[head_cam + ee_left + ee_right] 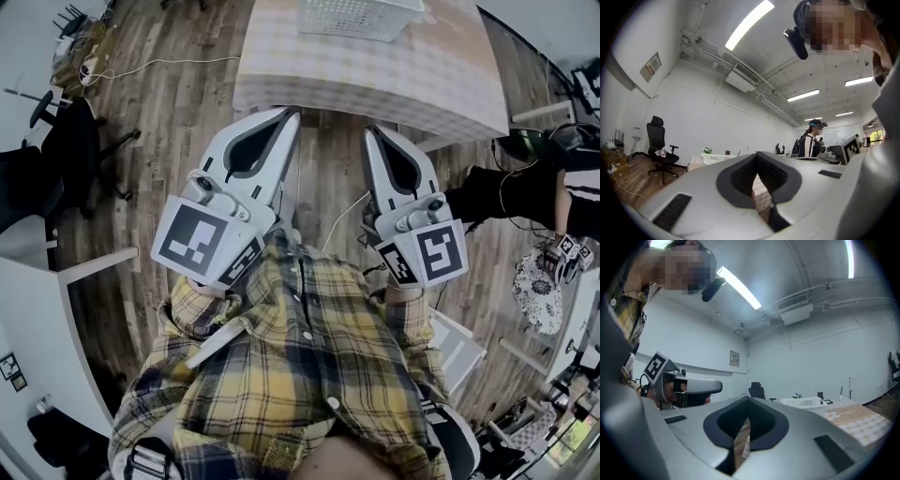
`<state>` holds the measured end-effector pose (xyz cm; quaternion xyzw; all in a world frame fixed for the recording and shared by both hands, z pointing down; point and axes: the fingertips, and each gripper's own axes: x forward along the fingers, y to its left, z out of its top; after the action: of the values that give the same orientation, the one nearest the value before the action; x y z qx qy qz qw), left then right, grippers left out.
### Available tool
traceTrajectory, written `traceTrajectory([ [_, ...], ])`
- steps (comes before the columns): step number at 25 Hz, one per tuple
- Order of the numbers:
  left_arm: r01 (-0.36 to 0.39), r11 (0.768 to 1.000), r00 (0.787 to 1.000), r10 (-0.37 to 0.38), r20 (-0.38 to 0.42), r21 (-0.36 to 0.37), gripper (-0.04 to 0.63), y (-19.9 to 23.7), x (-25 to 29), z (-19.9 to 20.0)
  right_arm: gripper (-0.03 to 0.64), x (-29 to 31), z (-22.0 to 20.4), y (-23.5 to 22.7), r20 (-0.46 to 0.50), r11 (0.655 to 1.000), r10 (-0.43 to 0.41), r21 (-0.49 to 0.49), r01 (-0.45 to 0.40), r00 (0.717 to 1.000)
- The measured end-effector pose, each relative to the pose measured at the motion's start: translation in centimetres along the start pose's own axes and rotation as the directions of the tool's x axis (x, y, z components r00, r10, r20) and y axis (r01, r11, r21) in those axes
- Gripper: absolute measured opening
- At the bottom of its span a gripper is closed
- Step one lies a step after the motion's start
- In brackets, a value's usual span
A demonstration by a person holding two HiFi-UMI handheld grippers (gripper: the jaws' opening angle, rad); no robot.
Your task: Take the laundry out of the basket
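To do this step well, both grippers should go forward to the table and open up before they dip into the white basket — right now the left gripper and the right gripper are pinched tight with nothing in them. The basket sits on the far side of the table, well past both tips — no laundry shows in it from here.

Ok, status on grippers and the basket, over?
Left gripper and right gripper shut, empty. White perforated plastic basket on checked table ahead, untouched. Nothing in between.
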<state>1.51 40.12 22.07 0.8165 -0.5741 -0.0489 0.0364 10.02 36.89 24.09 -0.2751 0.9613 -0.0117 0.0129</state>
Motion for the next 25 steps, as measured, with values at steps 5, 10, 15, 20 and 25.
traceTrajectory([
  [5, 0.002, 1.000, 1.000, -0.002, -0.003, -0.010, 0.023, 2.5, 2.2, -0.5, 0.015, 2.9, -0.9, -1.5, -0.013, 1.000, -0.001, 0.009, 0.001, 1.000],
  [10, 0.016, 1.000, 1.000, -0.016, -0.004, -0.011, 0.023, 6.6, 6.4, -0.1, 0.015, 7.4, -0.8, -4.7, -0.013, 1.000, -0.019, 0.007, 0.020, 1.000],
  [15, 0.042, 0.999, 0.999, -0.042, -0.009, -0.006, 0.023, 11.2, 11.2, 0.7, 0.017, 12.8, -0.3, -8.1, -0.014, 0.999, -0.043, -0.005, 0.043, 0.999],
  [20, 0.060, 0.998, 0.998, -0.060, -0.017, -0.005, 0.023, 16.3, 14.8, 1.1, 0.017, 18.1, -0.4, -11.1, -0.021, 0.997, -0.080, -0.012, 0.080, 0.997],
  [25, 0.081, 0.997, 0.996, -0.082, -0.029, -0.011, 0.023, 20.4, 17.4, 0.8, 0.017, 22.0, -0.8, -13.3, -0.020, 0.992, -0.128, -0.006, 0.128, 0.992],
])
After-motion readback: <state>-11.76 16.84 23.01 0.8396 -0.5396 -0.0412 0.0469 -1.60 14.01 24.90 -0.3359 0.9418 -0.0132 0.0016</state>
